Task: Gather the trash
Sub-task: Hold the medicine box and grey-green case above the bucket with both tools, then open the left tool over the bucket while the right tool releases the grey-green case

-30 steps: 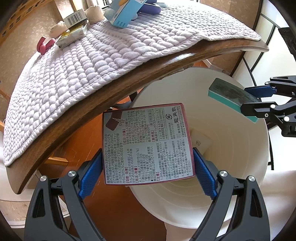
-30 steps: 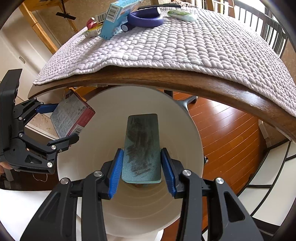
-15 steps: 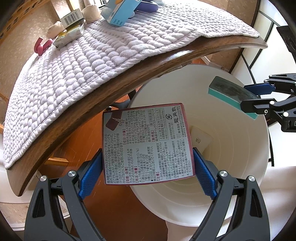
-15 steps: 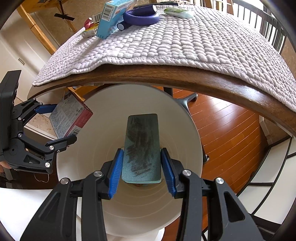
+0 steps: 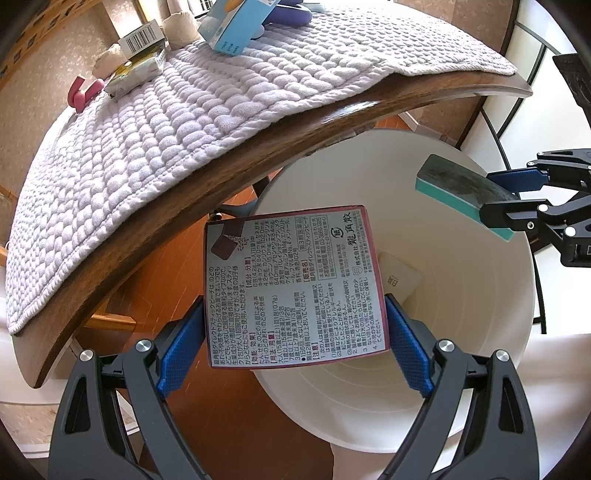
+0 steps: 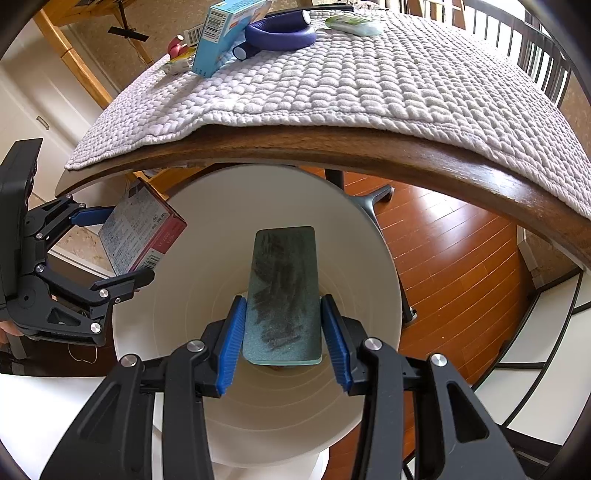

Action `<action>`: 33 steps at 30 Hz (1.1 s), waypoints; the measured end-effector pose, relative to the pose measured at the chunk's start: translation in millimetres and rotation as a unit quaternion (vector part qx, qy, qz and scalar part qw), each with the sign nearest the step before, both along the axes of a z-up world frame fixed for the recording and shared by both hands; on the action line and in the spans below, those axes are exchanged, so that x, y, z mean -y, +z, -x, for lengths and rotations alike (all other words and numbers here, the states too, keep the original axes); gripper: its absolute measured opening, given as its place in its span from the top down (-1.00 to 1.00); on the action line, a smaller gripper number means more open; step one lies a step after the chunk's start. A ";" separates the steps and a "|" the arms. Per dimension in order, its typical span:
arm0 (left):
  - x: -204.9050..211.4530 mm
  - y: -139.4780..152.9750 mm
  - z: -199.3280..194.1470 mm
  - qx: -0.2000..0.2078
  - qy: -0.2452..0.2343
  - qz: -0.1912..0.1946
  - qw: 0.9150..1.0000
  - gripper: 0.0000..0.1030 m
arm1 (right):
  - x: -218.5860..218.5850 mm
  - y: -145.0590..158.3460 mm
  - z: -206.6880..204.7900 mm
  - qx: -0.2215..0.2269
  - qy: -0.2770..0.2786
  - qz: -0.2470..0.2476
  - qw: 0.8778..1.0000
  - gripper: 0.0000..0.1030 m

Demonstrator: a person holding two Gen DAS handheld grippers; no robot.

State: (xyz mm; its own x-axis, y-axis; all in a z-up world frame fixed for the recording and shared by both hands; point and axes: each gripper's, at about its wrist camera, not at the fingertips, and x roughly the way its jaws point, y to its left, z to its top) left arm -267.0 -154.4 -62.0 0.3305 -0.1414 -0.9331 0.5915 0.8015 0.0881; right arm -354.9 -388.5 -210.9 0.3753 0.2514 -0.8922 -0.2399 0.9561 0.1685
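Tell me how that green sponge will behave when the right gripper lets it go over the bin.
The sponge looks like light foam, so it will probably drop softly into the bin and not bounce far. Its flat slab shape suggests no rolling. The right gripper pinches its narrow sides without visibly denting them, so it seems fairly firm.

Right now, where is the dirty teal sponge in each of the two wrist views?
Left wrist view: the teal sponge is at upper right, clamped in the right gripper, over the white bin.
Right wrist view: the sponge is at centre, between the gripper's blue pads.
Shared landmark: the light blue box on the quilted mat.
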 end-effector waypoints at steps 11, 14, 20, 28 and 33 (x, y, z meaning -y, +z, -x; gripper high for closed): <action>-0.3 -2.5 3.3 0.002 -0.003 0.001 1.000 -0.78 | 0.0 1.7 3.7 0.005 -0.003 -0.001 1.000 0.20; 0.5 -2.2 3.5 0.002 -0.003 0.002 1.000 -0.78 | -0.1 1.9 4.4 0.005 -0.003 0.000 1.000 0.20; 0.3 -2.1 3.6 0.002 -0.003 0.001 1.000 -0.78 | -0.2 1.8 4.7 0.004 -0.002 0.000 1.000 0.20; 1.5 -1.0 3.0 0.003 -0.003 0.002 1.000 -0.78 | 0.9 1.8 4.9 0.005 -0.002 -0.001 1.000 0.20; 1.8 -0.6 2.0 -0.007 -0.009 0.011 1.000 -0.80 | -4.8 2.6 3.6 0.004 -0.008 -0.005 1.000 -0.05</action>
